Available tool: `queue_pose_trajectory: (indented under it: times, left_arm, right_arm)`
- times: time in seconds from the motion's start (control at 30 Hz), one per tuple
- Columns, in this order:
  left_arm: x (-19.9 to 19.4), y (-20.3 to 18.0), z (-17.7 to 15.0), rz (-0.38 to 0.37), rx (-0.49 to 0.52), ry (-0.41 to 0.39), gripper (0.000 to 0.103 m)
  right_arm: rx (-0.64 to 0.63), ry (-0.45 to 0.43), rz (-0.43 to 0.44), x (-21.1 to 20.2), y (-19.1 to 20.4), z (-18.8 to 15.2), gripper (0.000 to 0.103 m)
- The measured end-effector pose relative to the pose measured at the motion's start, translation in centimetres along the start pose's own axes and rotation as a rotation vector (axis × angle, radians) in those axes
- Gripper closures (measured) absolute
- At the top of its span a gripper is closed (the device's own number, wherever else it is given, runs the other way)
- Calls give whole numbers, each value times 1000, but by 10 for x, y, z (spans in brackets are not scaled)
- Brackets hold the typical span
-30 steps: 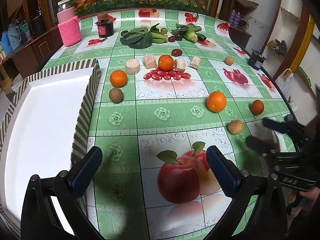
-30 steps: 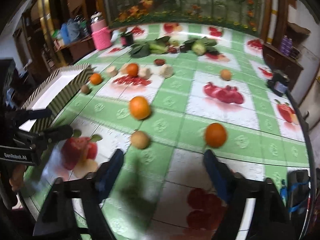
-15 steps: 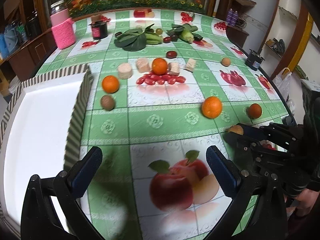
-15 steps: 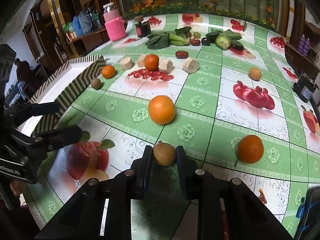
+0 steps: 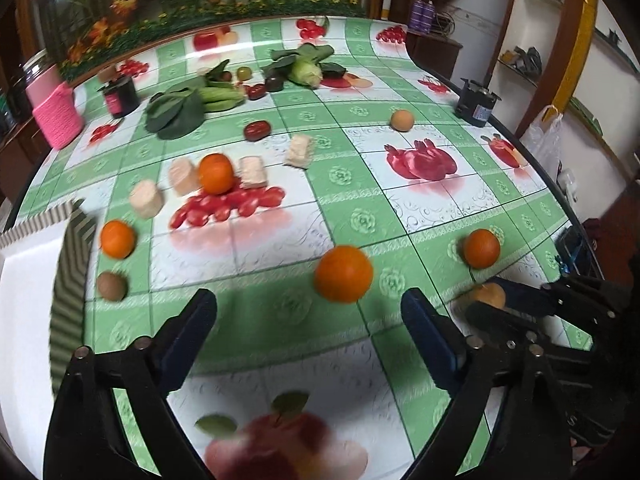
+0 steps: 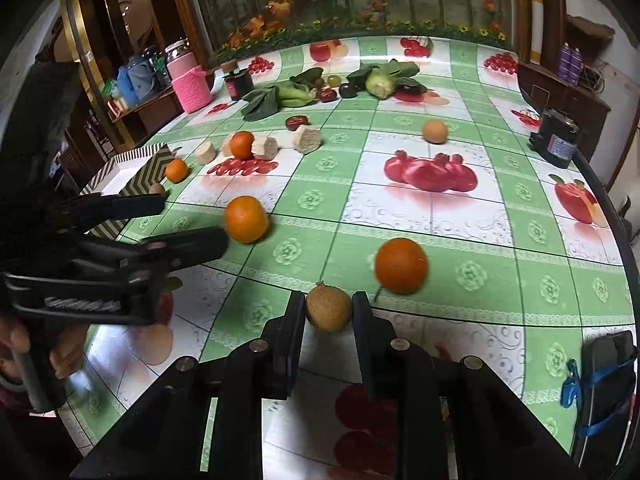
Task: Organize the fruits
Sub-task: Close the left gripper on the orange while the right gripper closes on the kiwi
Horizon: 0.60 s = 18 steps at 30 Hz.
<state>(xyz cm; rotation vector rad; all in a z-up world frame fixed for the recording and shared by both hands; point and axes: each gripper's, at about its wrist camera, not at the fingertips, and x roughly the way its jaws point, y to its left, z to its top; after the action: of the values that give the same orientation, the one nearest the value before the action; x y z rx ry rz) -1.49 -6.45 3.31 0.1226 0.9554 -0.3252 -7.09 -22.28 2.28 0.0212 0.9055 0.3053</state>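
Observation:
My right gripper (image 6: 327,314) is shut on a small brown fruit (image 6: 329,308) at the table's near edge; the fruit also shows in the left wrist view (image 5: 486,295). My left gripper (image 5: 310,312) is open and empty, just short of a large orange (image 5: 343,273), which also shows in the right wrist view (image 6: 245,219). Another orange (image 6: 401,265) lies right of the brown fruit. A white tray with a striped rim (image 5: 68,264) stands at the left, with an orange (image 5: 117,239) and a brown fruit (image 5: 112,286) beside it.
Further back lie an orange (image 5: 216,173) among pale blocks (image 5: 146,199), a tan fruit (image 5: 402,120), a dark red fruit (image 5: 256,130) and leafy greens (image 5: 176,108). A pink jar (image 5: 56,114) and dark jar (image 5: 120,96) stand far left. A black box (image 5: 476,103) sits at the right edge.
My left gripper has moved forward and right toward the large orange. My right gripper stays shut on the brown fruit, which it closed on between the first two frames.

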Motion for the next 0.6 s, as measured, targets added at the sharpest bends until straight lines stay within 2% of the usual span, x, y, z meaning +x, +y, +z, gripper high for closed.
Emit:
queue_pose_trajectory:
  times: [0.03, 0.13, 0.17, 0.23, 0.27, 0.3, 0.33, 0.6]
  left_arm:
    - [4, -1, 2, 2, 3, 6, 11]
    - [13, -5, 4, 0, 10, 21, 24]
    - [18, -6, 4, -3, 11, 31, 35]
    - [24, -5, 3, -12, 2, 56, 48]
    - [22, -6, 2, -5, 7, 35, 56]
    - [21, -6, 2, -14, 8, 38, 67]
    - [19, -6, 1, -13, 7, 33, 73]
    - [-2, 8, -12, -42, -40, 30, 73]
  right_arm:
    - [4, -1, 5, 0, -1, 0, 78]
    - [9, -3, 14, 3, -3, 0, 78]
    - [14, -3, 16, 4, -4, 1, 78]
    - [27, -8, 14, 5, -6, 1, 78]
    - [32, -6, 17, 6, -6, 1, 78]
    - [34, -5, 18, 6, -5, 1, 78]
    - [33, -5, 20, 6, -4, 2, 78]
    - [16, -10, 44, 5, 15, 4, 78]
